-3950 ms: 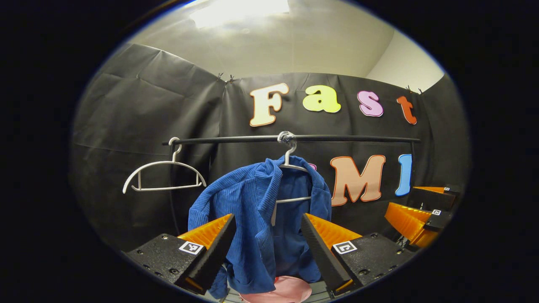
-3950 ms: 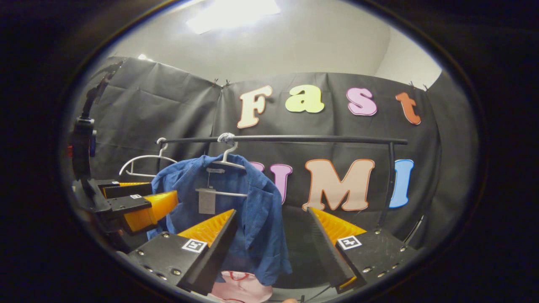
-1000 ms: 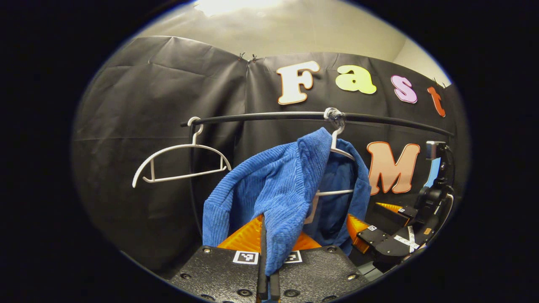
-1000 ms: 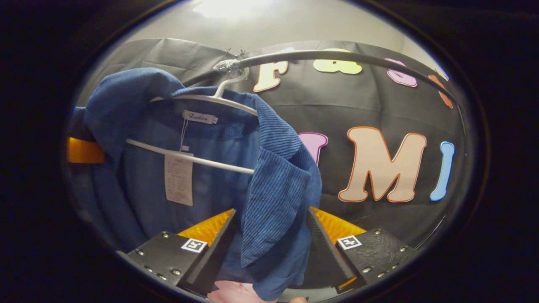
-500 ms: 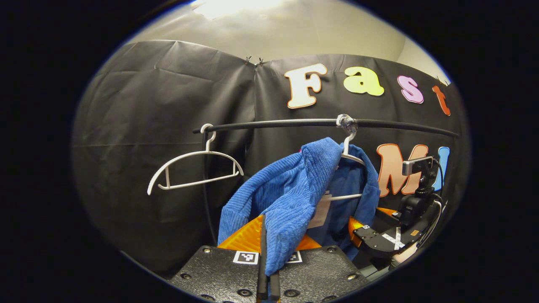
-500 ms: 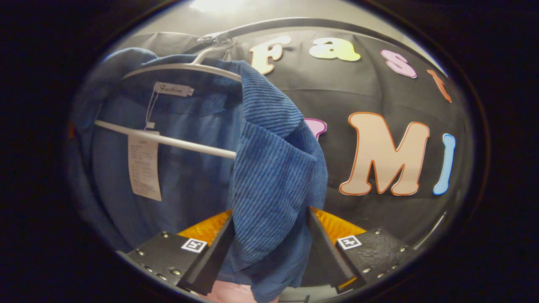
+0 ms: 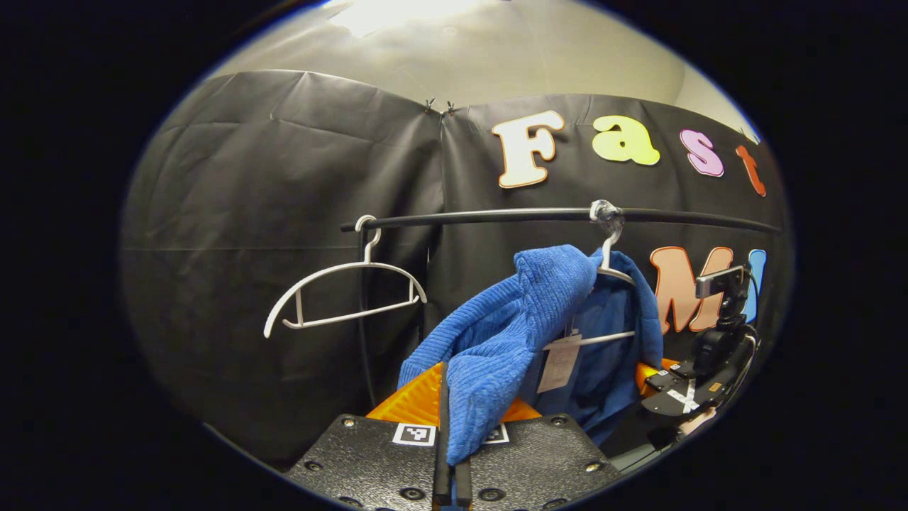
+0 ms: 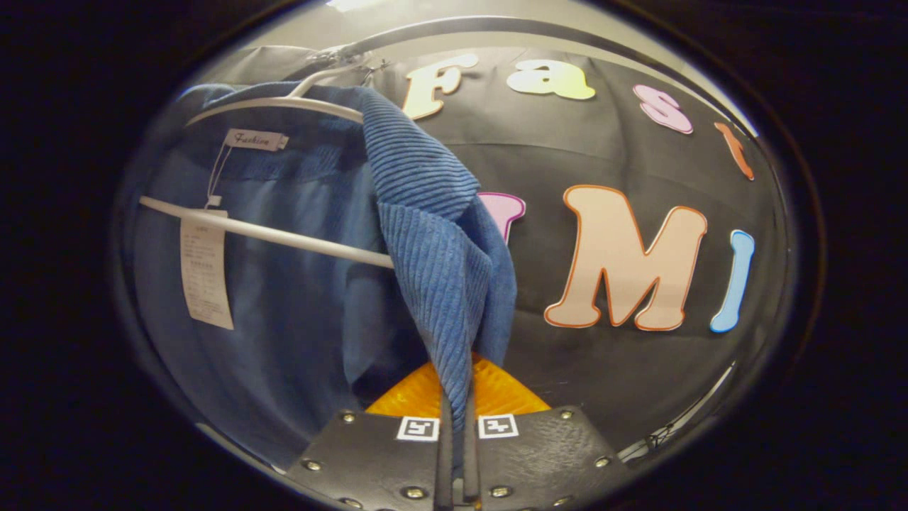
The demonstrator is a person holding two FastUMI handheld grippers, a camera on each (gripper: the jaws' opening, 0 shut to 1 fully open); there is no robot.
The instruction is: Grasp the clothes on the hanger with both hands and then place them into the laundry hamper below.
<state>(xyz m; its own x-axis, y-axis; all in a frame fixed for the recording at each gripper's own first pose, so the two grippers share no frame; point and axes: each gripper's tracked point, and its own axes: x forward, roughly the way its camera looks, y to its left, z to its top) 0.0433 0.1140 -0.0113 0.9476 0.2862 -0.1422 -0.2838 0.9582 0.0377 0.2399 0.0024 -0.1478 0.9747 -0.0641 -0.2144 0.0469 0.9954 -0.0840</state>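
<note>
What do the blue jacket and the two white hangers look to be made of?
Jacket: soft ribbed fabric, likely corduroy or knit; fine parallel ridges, matte. Its hanger and the bare hanger: smooth thin white bars, probably plastic or coated wire; the look leaves it open.

Right gripper now clamped on the shirt

Since half a second ago the right gripper [image 8: 454, 426] has closed its fingers on the blue corduroy shirt [image 8: 433, 262] front edge; four seconds ago both grippers stood open, clear of it.
</note>
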